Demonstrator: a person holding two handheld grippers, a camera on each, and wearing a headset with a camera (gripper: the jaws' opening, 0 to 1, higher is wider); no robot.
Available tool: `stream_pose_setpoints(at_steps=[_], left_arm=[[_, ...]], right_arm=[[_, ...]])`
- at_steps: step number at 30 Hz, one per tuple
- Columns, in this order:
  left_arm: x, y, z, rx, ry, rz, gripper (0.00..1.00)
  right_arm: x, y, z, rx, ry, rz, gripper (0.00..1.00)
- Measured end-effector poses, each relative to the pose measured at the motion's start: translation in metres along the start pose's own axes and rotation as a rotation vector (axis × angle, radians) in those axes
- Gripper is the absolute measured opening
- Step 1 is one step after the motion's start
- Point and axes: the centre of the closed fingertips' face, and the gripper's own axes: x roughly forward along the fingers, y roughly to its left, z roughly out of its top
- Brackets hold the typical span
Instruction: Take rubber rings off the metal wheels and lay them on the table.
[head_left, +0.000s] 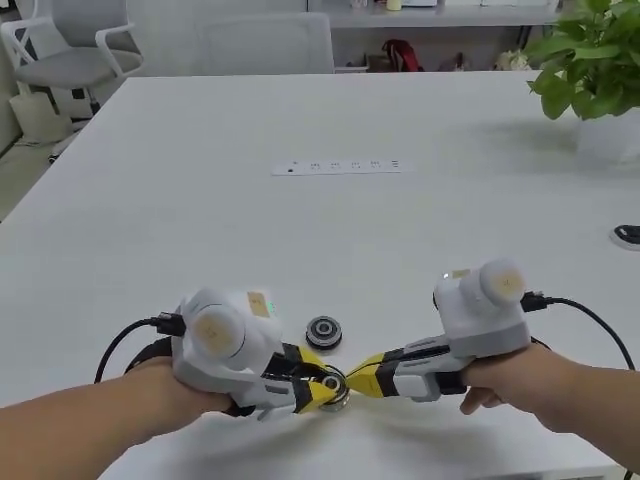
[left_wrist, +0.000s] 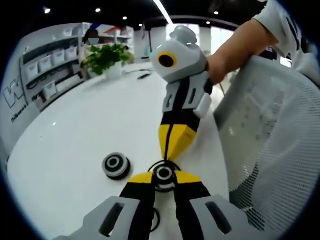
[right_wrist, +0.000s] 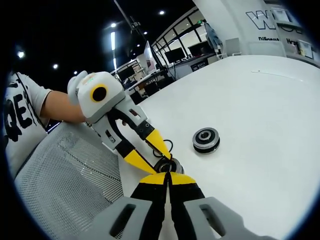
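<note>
A small metal wheel sits between the yellow tips of my left gripper, which is shut on it. My right gripper meets it tip to tip, shut on the thin black rubber ring at the wheel's rim. In the head view both grippers, left and right, join over the held wheel near the table's front edge. In the right gripper view my right gripper is closed tight against the wheel. A second wheel, its black ring on it, lies flat just beyond.
A white power strip lies mid-table. A potted plant stands at the far right, with a small black object at the right edge. A white mesh chair is close to the front edge. An office chair stands far left.
</note>
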Motion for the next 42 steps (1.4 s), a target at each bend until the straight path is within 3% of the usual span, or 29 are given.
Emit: stream_pose_setpoints(at_steps=[8,15,20,28,42], left_arm=[[-0.006,0.0,0.006,-0.016,-0.022,-0.003,0.18],[-0.012,-0.005,0.011,-0.007,-0.034,-0.015,0.21],[-0.017,-0.011,0.014,0.034,-0.03,-0.03,0.24],[-0.025,-0.017,0.021,0.028,-0.057,-0.043,0.28],[-0.044,-0.015,0.028,-0.005,-0.099,-0.028,0.35]], right_arm=[[0.0,0.0,0.0,0.004,-0.001,0.004,0.0],[0.0,0.0,0.0,0.009,-0.003,0.006,0.0],[0.0,0.0,0.0,0.011,-0.003,0.008,0.0],[-0.001,0.001,0.0,0.014,-0.005,0.012,0.0],[-0.001,0.001,0.0,0.012,-0.003,0.015,0.0]])
